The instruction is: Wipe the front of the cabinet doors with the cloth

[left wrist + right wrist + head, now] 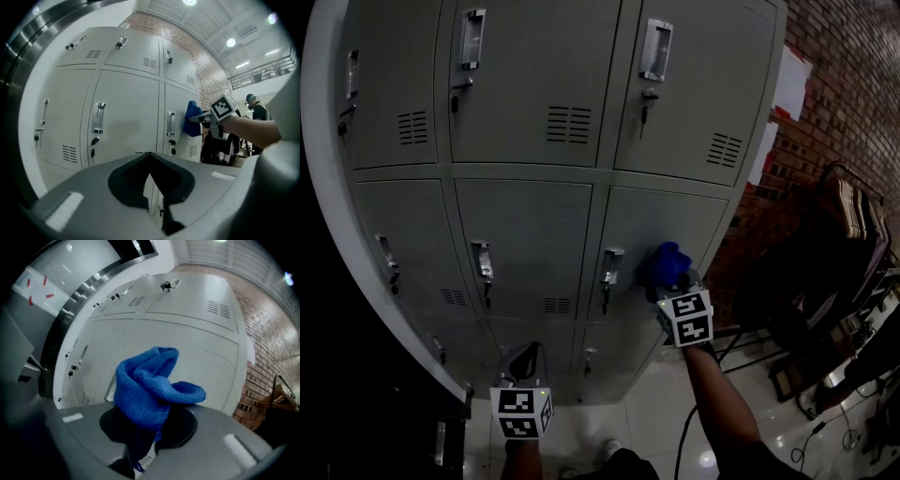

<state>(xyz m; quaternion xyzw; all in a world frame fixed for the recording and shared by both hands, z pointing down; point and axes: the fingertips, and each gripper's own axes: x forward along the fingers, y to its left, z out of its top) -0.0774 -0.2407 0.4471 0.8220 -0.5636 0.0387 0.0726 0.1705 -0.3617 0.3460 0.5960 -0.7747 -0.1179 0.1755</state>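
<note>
A grey metal locker cabinet [534, 131] with several doors fills the head view. My right gripper [675, 286] is shut on a bunched blue cloth [666, 262], which sits against the middle-row right door [661, 234], just right of its handle [610, 267]. In the right gripper view the blue cloth [150, 390] rises out of the closed jaws before the pale door [201, 348]. My left gripper [521, 367] hangs lower, in front of the bottom doors, shut and holding nothing. The left gripper view shows the right gripper [206, 119] with the blue cloth [192, 119] at the door.
A brick wall [844, 84] stands right of the cabinet, with white sheets [787, 84] stuck on it. Dark chairs and gear [844, 262] crowd the right side over a glossy tiled floor [675, 412]. A person [258, 112] stands far off in the left gripper view.
</note>
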